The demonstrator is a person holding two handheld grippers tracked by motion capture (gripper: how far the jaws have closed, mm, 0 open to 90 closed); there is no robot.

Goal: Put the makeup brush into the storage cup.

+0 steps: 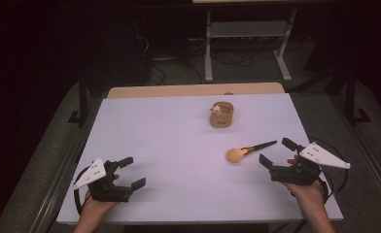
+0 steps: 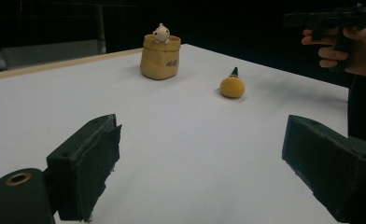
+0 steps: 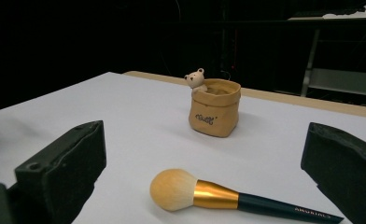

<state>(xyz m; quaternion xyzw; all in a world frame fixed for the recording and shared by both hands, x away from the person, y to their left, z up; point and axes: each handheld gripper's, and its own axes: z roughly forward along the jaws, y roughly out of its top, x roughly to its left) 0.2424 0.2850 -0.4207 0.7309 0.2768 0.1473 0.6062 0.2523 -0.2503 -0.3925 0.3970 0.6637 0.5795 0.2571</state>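
Brush (image 1: 249, 150) lies mid-table, near wide right tongs (image 1: 276, 153); left tongs (image 1: 131, 173) wide.

Far behind your white bench (image 1: 179, 145) you see a grey metal stand (image 1: 247, 34) and loose cables (image 1: 159, 63) on the floor.

I held the left gripper (image 1: 129, 174) near-left and the right gripper (image 1: 277, 152) near-right, both with jaws spread wide, pointing inward.
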